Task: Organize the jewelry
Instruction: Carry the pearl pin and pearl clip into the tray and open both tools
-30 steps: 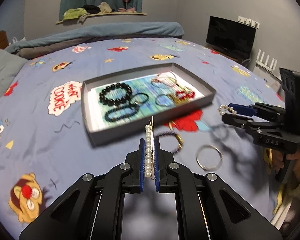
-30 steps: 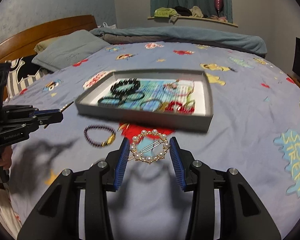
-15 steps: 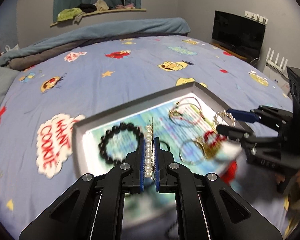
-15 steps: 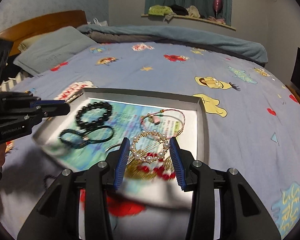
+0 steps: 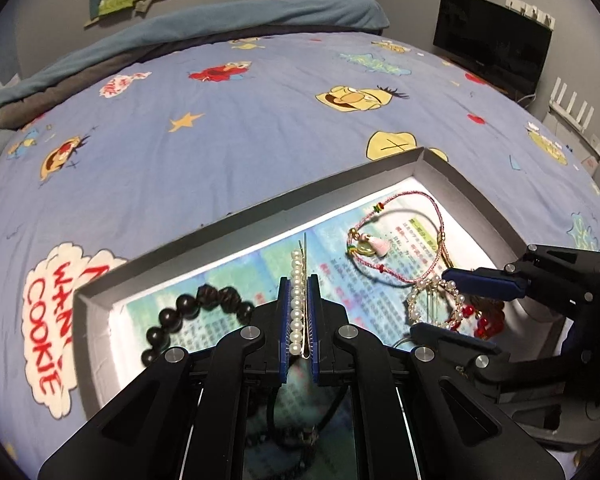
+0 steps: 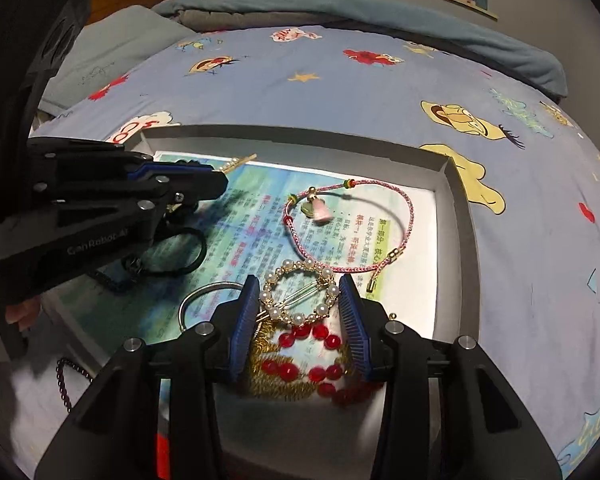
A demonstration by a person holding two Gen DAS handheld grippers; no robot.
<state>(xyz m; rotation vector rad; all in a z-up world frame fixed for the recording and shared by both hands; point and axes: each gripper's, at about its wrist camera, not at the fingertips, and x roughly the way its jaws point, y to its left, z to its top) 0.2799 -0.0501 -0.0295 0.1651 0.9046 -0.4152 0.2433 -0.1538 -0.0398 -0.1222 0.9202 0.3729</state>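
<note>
Over the grey tray (image 5: 260, 216) my left gripper (image 5: 299, 286) is shut on a straight pearl hair clip (image 5: 296, 264), whose tip pokes out past the fingers. Its left half holds a black bead bracelet (image 5: 188, 312). My right gripper (image 6: 298, 284) is shut on a round pearl hair clip (image 6: 332, 291), held just above a red bead bracelet (image 6: 300, 364) at the right of the tray (image 6: 300, 136). A pink cord bracelet (image 6: 408, 208) lies beyond it. The left gripper (image 6: 216, 178) shows at left in the right wrist view.
A silver bangle (image 6: 204, 292) and a black hair tie (image 6: 196, 248) also lie in the tray. A purple bead bracelet (image 6: 62, 384) rests on the cartoon bedspread (image 5: 220, 140) outside it. A television (image 5: 496, 52) stands at far right, a pillow (image 6: 112, 60) at far left.
Both grippers have travelled forward from above the bedspread to above the tray and sunk a little. Each still grips its pearl clip.
</note>
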